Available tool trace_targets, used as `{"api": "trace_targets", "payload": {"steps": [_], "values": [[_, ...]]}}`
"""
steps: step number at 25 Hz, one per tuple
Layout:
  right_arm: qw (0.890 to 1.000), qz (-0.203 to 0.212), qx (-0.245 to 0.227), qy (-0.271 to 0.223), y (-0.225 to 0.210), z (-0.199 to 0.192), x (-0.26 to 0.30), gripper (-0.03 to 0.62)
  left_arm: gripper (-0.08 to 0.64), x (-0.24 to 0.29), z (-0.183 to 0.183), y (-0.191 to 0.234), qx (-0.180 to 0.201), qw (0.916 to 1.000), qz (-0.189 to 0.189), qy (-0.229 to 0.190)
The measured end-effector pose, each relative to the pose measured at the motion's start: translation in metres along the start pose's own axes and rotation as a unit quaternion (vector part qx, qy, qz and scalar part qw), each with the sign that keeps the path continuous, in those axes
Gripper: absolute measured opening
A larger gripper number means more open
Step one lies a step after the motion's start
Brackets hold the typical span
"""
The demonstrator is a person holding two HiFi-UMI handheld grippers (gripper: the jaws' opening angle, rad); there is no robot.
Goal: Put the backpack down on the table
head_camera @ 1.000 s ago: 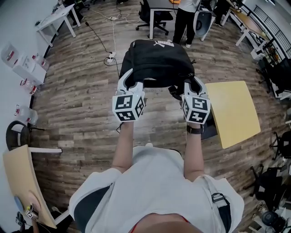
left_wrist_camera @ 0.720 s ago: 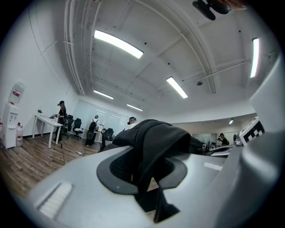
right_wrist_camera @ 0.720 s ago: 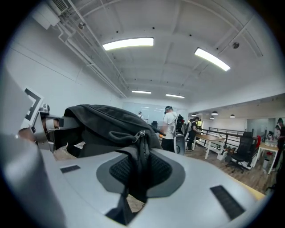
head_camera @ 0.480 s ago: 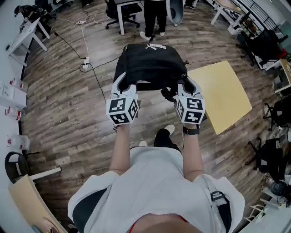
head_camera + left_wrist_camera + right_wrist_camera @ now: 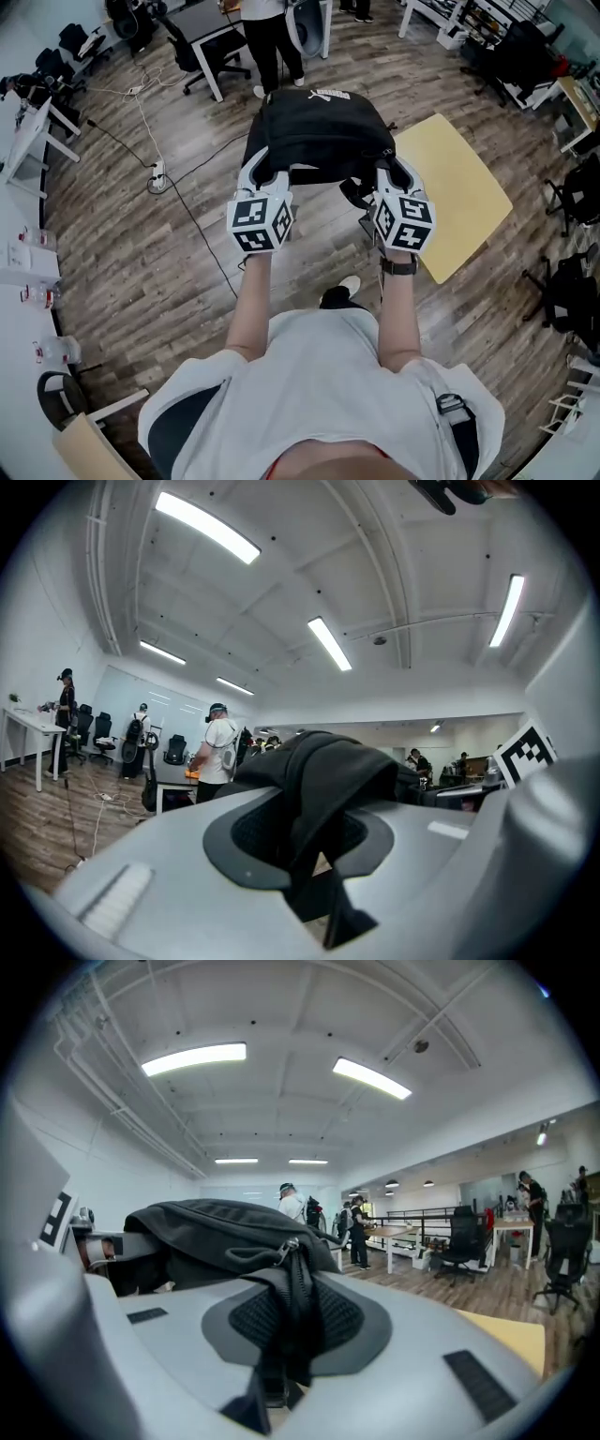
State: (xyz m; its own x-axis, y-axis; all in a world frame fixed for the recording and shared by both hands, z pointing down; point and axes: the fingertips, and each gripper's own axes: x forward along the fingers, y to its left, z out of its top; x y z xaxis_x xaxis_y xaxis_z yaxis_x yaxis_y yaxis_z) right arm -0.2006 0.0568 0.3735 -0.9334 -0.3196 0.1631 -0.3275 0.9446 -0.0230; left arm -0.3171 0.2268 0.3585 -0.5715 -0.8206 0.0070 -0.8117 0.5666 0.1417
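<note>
Swinging round with the load, you've brought the yellow table [image 5: 461,202] closer in at 3 o'clock. Your left gripper [image 5: 263,173] is clamped narrow on a fold of the black backpack [image 5: 319,127], which hangs at 12 o'clock over the floor. Your right gripper [image 5: 397,176] pinches it beside the zip. Carry it level toward 3 o'clock and let the tabletop take its weight before you release. The bag looks zipped, so its contents can't be seen.

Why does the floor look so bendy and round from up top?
Head view: the wide lens bows the floor planks toward the edges. Left gripper view: black rounded corners, ceiling lights glaring white. Right gripper view: same round frame, backpack looming large.
</note>
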Motion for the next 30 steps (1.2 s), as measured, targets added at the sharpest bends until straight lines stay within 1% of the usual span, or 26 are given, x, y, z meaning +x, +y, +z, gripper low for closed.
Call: {"api": "trace_targets", "payload": {"steps": [3,6,9,12,16,19,23,26,30], "values": [[0.999,-0.04,0.025,-0.01,-0.054,0.003,0.009,0.068,0.077,0.052,-0.005,-0.032,0.009,0.999,-0.043,0.012],[0.995,-0.094,0.04,-0.013,-0.106,0.002,0.009,0.069,0.077,0.106,-0.012,-0.069,0.012,0.9957,-0.09,0.021],[0.988,-0.147,0.047,-0.005,-0.148,0.003,0.008,0.071,0.075,0.154,-0.018,-0.105,0.005,0.9929,-0.115,0.031],[0.982,-0.18,0.057,0.007,-0.19,0.0,0.002,0.071,0.075,0.193,-0.021,-0.146,0.005,0.9886,-0.145,0.039],[0.973,-0.219,0.077,0.001,-0.248,-0.01,-0.021,0.071,0.075,0.228,-0.033,-0.208,0.011,0.9806,-0.191,0.041],[0.961,-0.262,0.091,0.0,-0.295,-0.017,-0.037,0.071,0.075,0.246,-0.049,-0.253,0.004,0.9724,-0.226,0.057],[0.941,-0.32,0.108,0.001,-0.345,-0.026,-0.041,0.071,0.075,0.28,-0.07,-0.297,0.002,0.9572,-0.279,0.076],[0.93,-0.352,0.106,-0.001,-0.379,-0.025,-0.036,0.071,0.075,0.32,-0.081,-0.323,-0.01,0.947,-0.311,0.08],[0.916,-0.386,0.11,0.015,-0.419,-0.024,-0.027,0.078,0.074,0.37,-0.098,-0.355,-0.029,0.9328,-0.344,0.104]]}}
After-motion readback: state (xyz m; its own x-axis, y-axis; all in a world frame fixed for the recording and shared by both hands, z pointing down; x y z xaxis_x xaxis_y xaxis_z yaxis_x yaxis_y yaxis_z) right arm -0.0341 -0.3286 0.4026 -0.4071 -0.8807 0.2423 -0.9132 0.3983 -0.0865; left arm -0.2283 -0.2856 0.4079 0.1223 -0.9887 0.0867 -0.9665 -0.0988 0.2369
